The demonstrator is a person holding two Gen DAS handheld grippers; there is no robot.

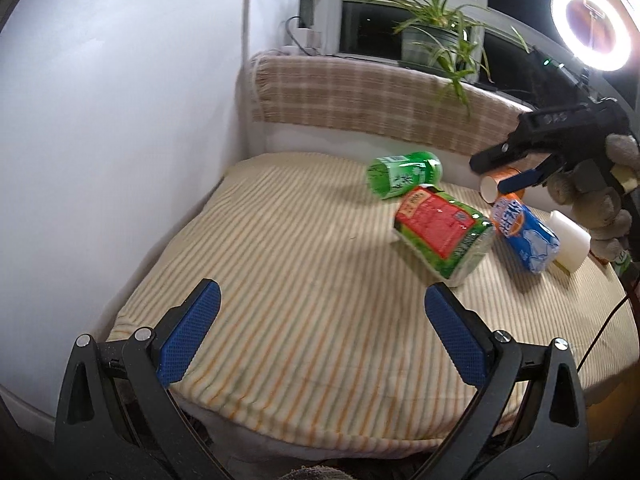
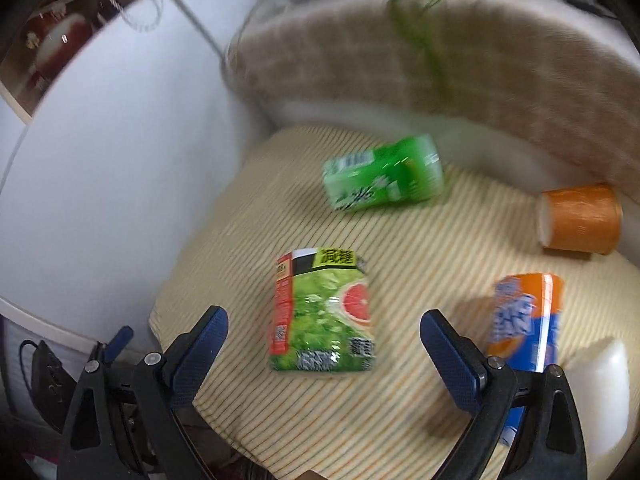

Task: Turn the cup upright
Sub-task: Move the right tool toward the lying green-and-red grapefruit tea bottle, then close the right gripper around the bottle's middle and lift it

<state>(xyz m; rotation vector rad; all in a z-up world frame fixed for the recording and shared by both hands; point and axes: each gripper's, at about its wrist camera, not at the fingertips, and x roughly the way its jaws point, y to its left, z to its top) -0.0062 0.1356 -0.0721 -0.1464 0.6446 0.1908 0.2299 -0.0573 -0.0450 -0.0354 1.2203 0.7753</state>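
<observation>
Several cups lie on their sides on the striped cloth [image 1: 300,280]. A green cup [image 1: 404,175] lies at the back, also in the right wrist view [image 2: 384,179]. A red-and-green grapefruit cup [image 1: 442,232] lies mid-table, just ahead of my right gripper [image 2: 324,334], which is open and empty above it [image 2: 324,312]. A blue-and-orange cup [image 1: 524,236] [image 2: 524,320] lies to its right. An orange paper cup [image 2: 580,219] lies at the back right, partly hidden in the left wrist view [image 1: 494,186]. My left gripper [image 1: 320,312] is open and empty, low over the near cloth. The right gripper shows at the right in the left wrist view [image 1: 500,168].
A white cup or block [image 1: 568,240] lies at the right edge, also in the right wrist view [image 2: 600,384]. A plaid-covered ledge [image 1: 360,96] with a potted plant [image 1: 432,40] backs the table. A white wall [image 1: 120,140] stands left. A ring light [image 1: 592,28] glows at the upper right.
</observation>
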